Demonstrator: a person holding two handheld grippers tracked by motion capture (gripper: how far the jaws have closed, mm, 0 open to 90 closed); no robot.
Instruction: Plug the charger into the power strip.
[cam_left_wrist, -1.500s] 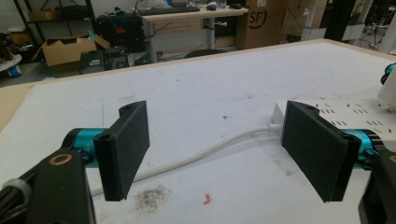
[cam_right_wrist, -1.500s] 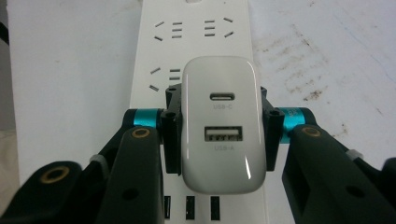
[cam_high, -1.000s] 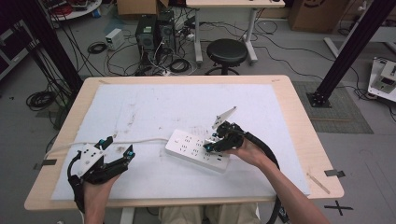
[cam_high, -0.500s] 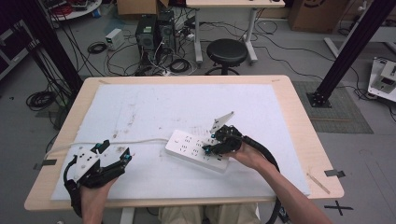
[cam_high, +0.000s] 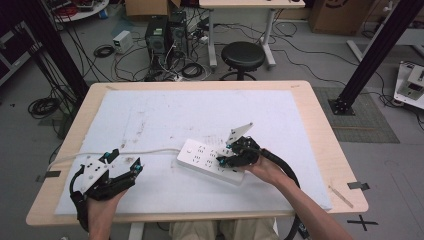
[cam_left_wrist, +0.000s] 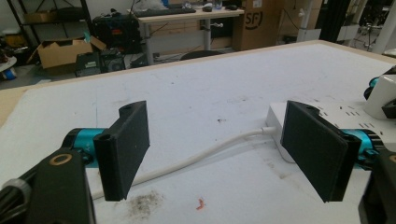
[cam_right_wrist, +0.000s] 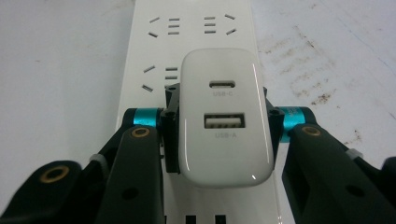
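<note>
Right gripper (cam_right_wrist: 219, 126) clamping white charger (cam_right_wrist: 225, 116), over power strip (cam_right_wrist: 196, 42)

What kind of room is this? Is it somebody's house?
Probably not a house; it looks like a lab or workshop. Computer towers sit on the floor among tangled cables, a cardboard box lies about, and black metal frame posts stand around the table.

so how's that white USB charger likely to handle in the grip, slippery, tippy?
The charger looks glossy and rounded, so probably slippery; the right gripper clamps its flat sides, which likely helps. It seems rigid and compact. Over the power strip, it would probably tip if released before seating.
</note>
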